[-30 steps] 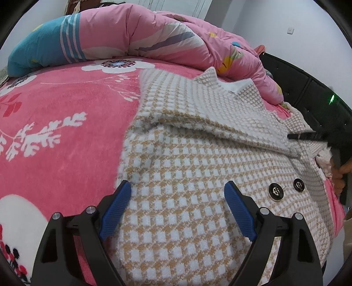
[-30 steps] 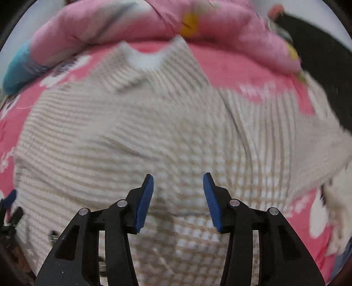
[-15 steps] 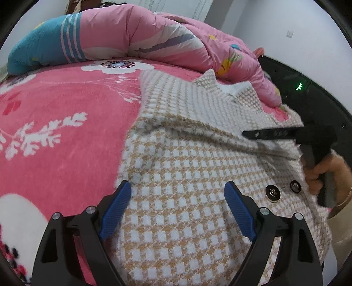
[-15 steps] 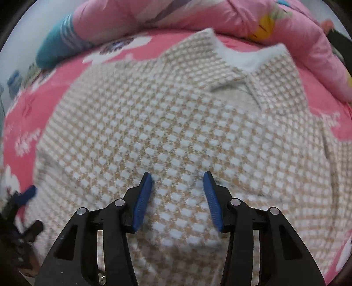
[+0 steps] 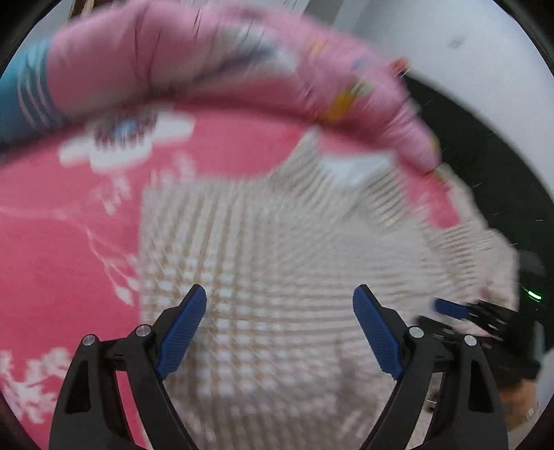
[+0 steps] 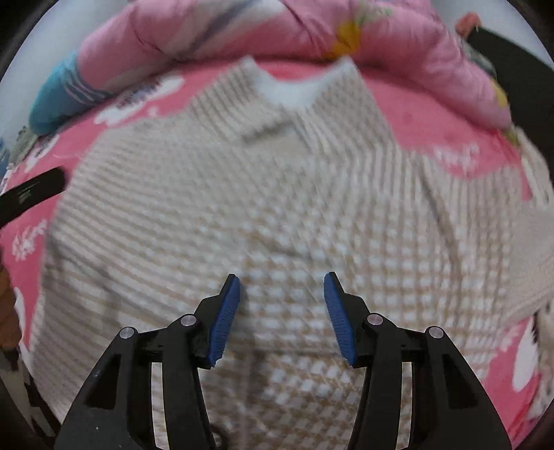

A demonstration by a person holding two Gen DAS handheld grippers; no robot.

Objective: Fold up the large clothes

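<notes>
Plainly, a fuzzy beige-and-white checked coat (image 6: 277, 207) lies flat on the pink floral bed (image 5: 69, 242), a puffy quilt (image 5: 207, 69) behind. Left hand-held gripper (image 5: 279, 329) wide, empty; right hand-held gripper (image 6: 282, 311) opening, empty.

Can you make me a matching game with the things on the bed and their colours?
Things:
1. jacket
2. blanket
3. quilt
4. gripper pads

Colours:
A. dark blue
B. light pink with a yellow flower and a teal end
C. tan and white checks
D. deep pink with white flowers

Pairs: 1-C, 2-D, 3-B, 4-A
</notes>
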